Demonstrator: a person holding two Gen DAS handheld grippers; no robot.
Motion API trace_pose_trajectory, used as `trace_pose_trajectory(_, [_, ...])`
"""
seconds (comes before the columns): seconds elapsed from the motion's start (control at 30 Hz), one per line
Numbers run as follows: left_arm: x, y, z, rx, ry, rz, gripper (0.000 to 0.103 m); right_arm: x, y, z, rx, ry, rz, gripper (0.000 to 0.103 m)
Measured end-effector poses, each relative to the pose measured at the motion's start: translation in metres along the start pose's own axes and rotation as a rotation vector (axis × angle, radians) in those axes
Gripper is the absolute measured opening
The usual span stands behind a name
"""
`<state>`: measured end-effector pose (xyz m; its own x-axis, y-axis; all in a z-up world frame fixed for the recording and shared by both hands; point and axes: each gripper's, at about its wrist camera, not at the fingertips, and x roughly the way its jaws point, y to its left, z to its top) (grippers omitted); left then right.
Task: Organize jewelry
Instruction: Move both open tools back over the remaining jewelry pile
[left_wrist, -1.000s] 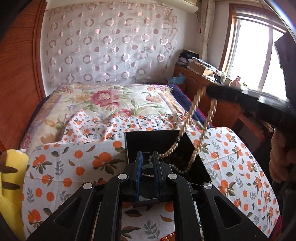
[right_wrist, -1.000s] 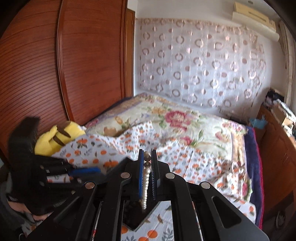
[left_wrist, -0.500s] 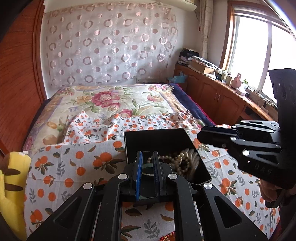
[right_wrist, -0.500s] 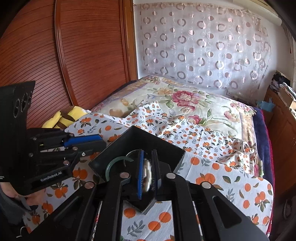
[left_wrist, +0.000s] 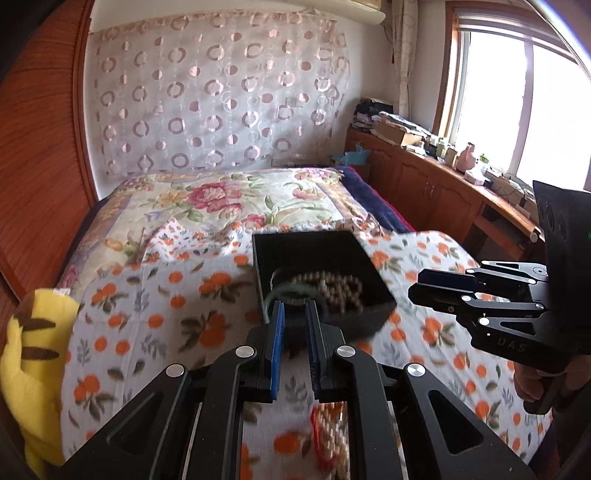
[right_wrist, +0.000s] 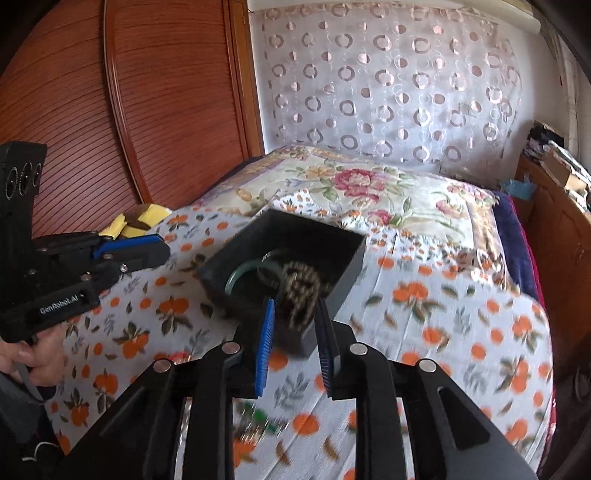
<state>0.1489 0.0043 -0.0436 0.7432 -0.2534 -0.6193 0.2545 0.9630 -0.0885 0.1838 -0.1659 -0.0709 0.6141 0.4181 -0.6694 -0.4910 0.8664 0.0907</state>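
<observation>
On the bed (left_wrist: 155, 332), over its orange-print sheet and toward the middle of the mattress, sits an open black box (left_wrist: 373, 266). Inside lie a heaped pearl necklace (left_wrist: 338, 290) and a pale green bangle (right_wrist: 242, 271), the two touching. Both tools hover just short of the box's near rim: the left hand-held gripper (left_wrist: 294, 317) has its blue-padded fingers slightly apart with nothing between them, and the right hand-held gripper (right_wrist: 294, 317) is spread wider, likewise empty. Near the foot edge of the bed, below the left tool, a red-and-cream beaded piece (left_wrist: 328, 435) lies loose on the sheet; it looks like the next thing to collect, though blur hides its exact shape. A yellow plush toy (left_wrist: 33, 365) rests at the bed's left edge.

Beaded strings like these are probably light, limp and slippery, sagging from any single pinch, so gripping a bunched middle section should carry them best. The bangle appears rigid and possibly brittle; clamping across its band seems safest.
</observation>
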Motion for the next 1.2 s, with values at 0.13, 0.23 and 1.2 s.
trace_pose_trajectory(0.13, [-0.009, 0.002, -0.028, -0.010, 0.033, -0.001, 0.011, -0.004, 0.010, -0.024, 0.022, 0.012, -0.004, 0.025])
trace_pose_trajectory(0.23, [-0.013, 0.002, -0.042, -0.012, 0.056, -0.002, 0.011, -0.008, 0.015, -0.040, 0.041, 0.018, -0.001, 0.025])
trace_pose_trajectory(1.2, [-0.010, -0.026, -0.111, 0.043, 0.223, -0.034, 0.024, -0.040, 0.036, -0.131, 0.095, 0.060, -0.045, 0.042])
